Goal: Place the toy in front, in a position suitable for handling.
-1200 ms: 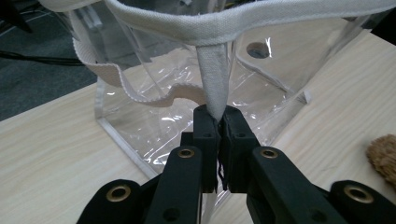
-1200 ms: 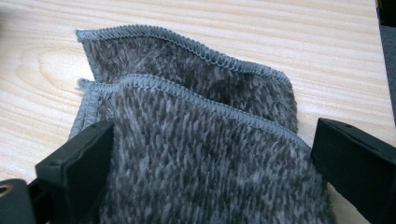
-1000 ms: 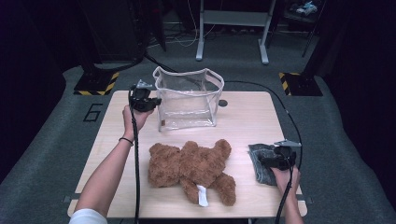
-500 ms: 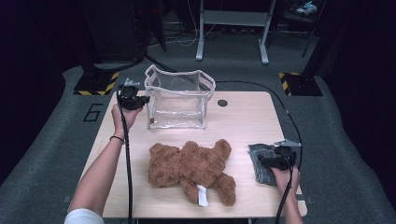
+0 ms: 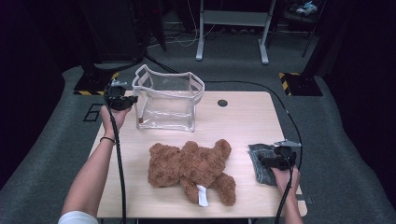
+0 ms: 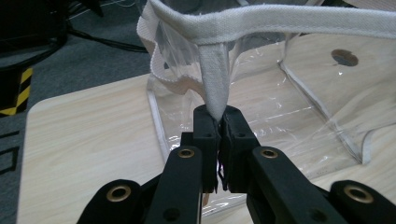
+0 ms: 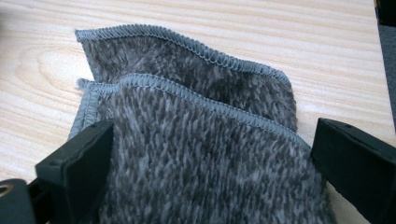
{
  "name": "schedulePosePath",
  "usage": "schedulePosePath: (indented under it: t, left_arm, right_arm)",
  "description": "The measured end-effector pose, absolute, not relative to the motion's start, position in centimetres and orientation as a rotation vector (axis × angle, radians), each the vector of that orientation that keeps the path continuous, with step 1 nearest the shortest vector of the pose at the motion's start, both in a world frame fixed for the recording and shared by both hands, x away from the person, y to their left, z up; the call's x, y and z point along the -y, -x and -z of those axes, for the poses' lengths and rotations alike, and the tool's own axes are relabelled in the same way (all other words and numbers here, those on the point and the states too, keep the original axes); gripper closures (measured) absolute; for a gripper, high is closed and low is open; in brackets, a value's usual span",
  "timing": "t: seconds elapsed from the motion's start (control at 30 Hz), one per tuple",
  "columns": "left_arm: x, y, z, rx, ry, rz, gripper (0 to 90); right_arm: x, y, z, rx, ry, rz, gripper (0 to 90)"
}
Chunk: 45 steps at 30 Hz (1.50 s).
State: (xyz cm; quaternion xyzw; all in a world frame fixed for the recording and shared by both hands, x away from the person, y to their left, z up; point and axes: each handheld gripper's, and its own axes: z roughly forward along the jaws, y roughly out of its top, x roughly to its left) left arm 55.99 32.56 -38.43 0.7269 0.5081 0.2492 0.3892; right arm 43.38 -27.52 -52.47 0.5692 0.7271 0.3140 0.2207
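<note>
We hold the left gripper [image 5: 132, 99] at the top left corner of the clear plastic bag [image 5: 166, 99]. Its fingers [image 6: 207, 135] are pressed tight together on the white cloth trim [image 6: 215, 88] of the bag, pinching a fold of it. The trim runs all around the open top of the bag.

The bag stands on the desk [image 5: 243, 123], open side up, with nothing in it that we can see. In the left gripper view we look through its clear wall to the wood under it. A small round hole [image 5: 222, 102] in the desk sits just to the right of the bag.

A brown teddy bear [image 5: 191, 166] lies in front of the bag, nearer to us. It lies flat, with a white tag [image 5: 202, 195] by one leg. The bear does not touch the bag.

Our right gripper [image 5: 261, 161] is far to the right of the bag and to the right of the bear. It rests over a folded grey fuzzy cloth [image 5: 260, 164] near the desk's right edge. Its fingers [image 7: 81, 163] stand wide apart, one on each side of the cloth. The cloth [image 7: 196, 154] lies between them in two layers with stitched edges. We cannot tell if the fingers touch the cloth's sides.

A black cable trails from each gripper back past our arms.
</note>
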Motion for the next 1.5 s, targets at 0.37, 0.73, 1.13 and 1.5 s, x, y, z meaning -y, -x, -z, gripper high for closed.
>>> schedulePosePath:
  t: [0.37,0.73,1.13,1.5]
  left_arm:
    - [-35.5,-55.0,38.6,-1.342,-1.804,-0.665,85.7]
    - [-37.6,-53.8,38.8,-1.397,-1.764,-0.691,85.6]
    - [-38.7,-53.2,38.9,-1.448,-1.718,-0.712,79.3]
    - [-36.5,-51.2,39.3,-1.419,-1.749,-0.642,35.0]
  right_arm:
    - [27.5,-43.4,52.5,-2.007,-1.574,-0.866,1.6]
    - [27.5,-43.4,52.5,-2.014,-1.569,-0.864,1.6]
    - [27.5,-43.4,52.5,-2.012,-1.574,-0.866,1.6]
    - [27.5,-43.4,52.5,-2.012,-1.575,-0.865,1.5]
